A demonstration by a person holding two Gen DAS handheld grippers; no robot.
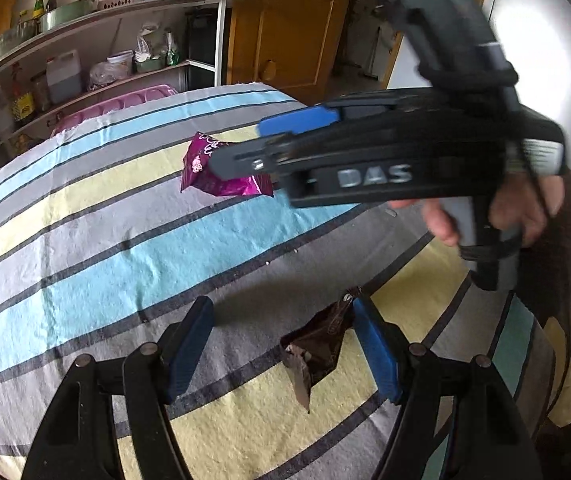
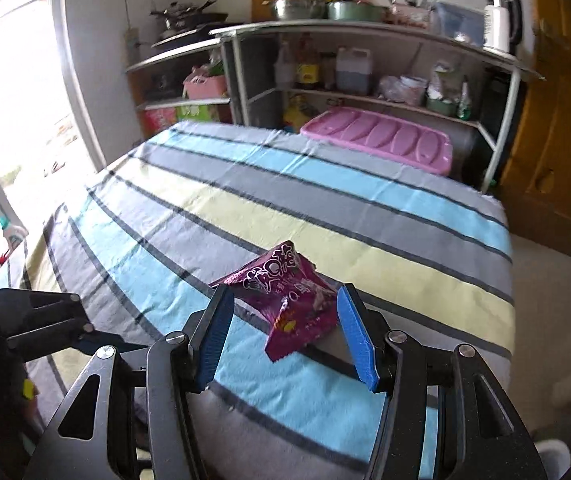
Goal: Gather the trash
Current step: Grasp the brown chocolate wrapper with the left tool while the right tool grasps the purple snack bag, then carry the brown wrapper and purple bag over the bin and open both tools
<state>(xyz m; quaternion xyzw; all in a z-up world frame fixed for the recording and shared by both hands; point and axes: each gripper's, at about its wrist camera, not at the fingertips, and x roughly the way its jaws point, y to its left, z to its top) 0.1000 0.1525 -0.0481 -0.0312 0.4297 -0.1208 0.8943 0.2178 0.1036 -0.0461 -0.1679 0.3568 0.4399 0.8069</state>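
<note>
A purple snack wrapper (image 2: pixel 289 304) lies crumpled on the striped tablecloth (image 2: pixel 325 208). My right gripper (image 2: pixel 285 320) is open around it, one blue pad on either side and neither pressing it. In the left wrist view the right gripper (image 1: pixel 237 146) reaches in from the right over the same purple wrapper (image 1: pixel 201 172). A torn brown wrapper (image 1: pixel 317 352) lies on the cloth between the fingers of my open left gripper (image 1: pixel 281 332). It sits close against the right pad (image 1: pixel 373 348) and far from the left one.
A pink plastic lid (image 2: pixel 381 140) rests at the table's far edge. Behind it stand metal shelves (image 2: pixel 365 32) with bottles, pots and a kettle. A wooden door (image 2: pixel 557 120) is at the right. A hand and brown sleeve (image 1: pixel 565 232) hold the right gripper.
</note>
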